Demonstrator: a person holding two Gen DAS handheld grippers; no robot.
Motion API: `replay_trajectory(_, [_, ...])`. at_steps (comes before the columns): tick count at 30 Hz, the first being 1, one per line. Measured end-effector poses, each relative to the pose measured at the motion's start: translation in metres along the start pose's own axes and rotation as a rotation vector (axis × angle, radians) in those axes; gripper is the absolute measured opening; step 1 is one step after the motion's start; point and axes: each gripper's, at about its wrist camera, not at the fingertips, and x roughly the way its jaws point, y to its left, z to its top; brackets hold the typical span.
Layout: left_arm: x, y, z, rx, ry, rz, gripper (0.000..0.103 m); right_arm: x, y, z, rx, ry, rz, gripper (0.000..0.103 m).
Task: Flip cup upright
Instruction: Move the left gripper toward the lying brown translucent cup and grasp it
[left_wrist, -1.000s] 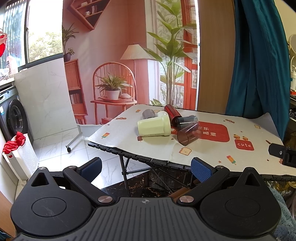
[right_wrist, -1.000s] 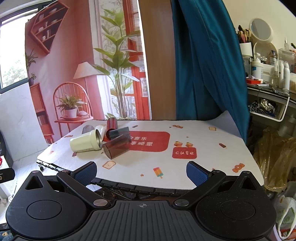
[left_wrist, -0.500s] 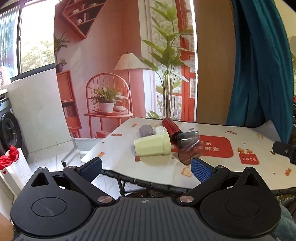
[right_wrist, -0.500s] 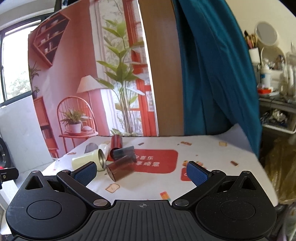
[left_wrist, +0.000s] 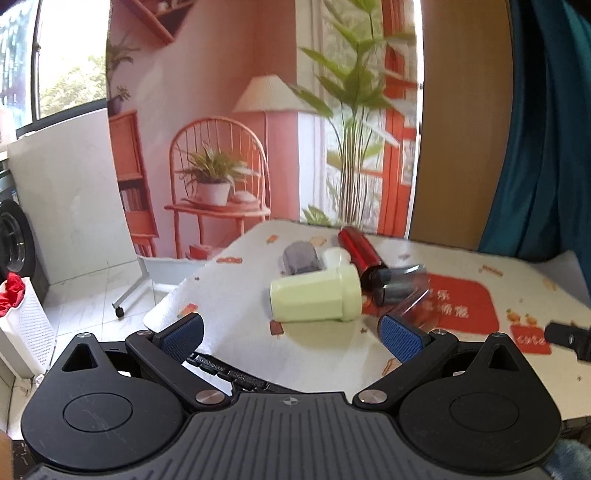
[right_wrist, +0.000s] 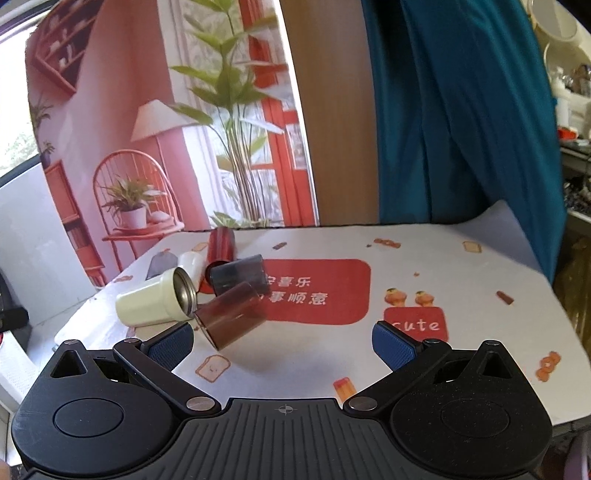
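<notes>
Several cups lie on their sides in a cluster on the table. A pale green cup (left_wrist: 314, 299) (right_wrist: 155, 301) lies nearest the left, its steel-lined mouth to the right. A brown translucent cup (right_wrist: 231, 317) lies in front, a grey one (right_wrist: 238, 275) (left_wrist: 399, 282) behind it, a red one (left_wrist: 358, 249) (right_wrist: 221, 243) at the back, plus a small grey cup (left_wrist: 300, 257) and a white one (right_wrist: 192, 263). My left gripper (left_wrist: 291, 338) is open and empty, short of the green cup. My right gripper (right_wrist: 282, 341) is open and empty, right of the brown cup.
The table (right_wrist: 480, 280) has a white printed cloth with a red patch (right_wrist: 317, 291). Its left edge (left_wrist: 173, 306) drops to a tiled floor. A teal curtain (right_wrist: 461, 110) hangs behind at the right. The right gripper's tip (left_wrist: 569, 338) shows over the table's right side.
Both grippers have moved forward and up over the table's front edge, so the cups look nearer. The cups have not moved. Both grippers stay open.
</notes>
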Motion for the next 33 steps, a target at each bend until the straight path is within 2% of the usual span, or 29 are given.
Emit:
replay_trajectory(10, [0.054, 0.006, 0.004, -0.012, 0.086, -0.013, 0.103, 0.065, 0.016, 0.015, 0.006, 0.07, 0.008, 0.103])
replay_trajectory(17, [0.082, -0.005, 0.01, 0.021, 0.091, -0.048, 0.103, 0.089, 0.013, 0.017, 0.001, 0.088, -0.03, 0.103])
replay_trajectory(26, [0.151, -0.062, 0.015, 0.134, 0.049, -0.258, 0.102, 0.104, -0.033, 0.011, 0.063, 0.116, -0.11, 0.103])
replay_trajectory(29, [0.18, -0.086, 0.016, 0.163, 0.07, -0.32, 0.1, 0.105, -0.054, 0.011, 0.09, 0.117, -0.137, 0.103])
replay_trajectory(33, [0.212, -0.114, 0.014, 0.214, 0.123, -0.363, 0.099, 0.108, -0.079, 0.013, 0.127, 0.117, -0.164, 0.103])
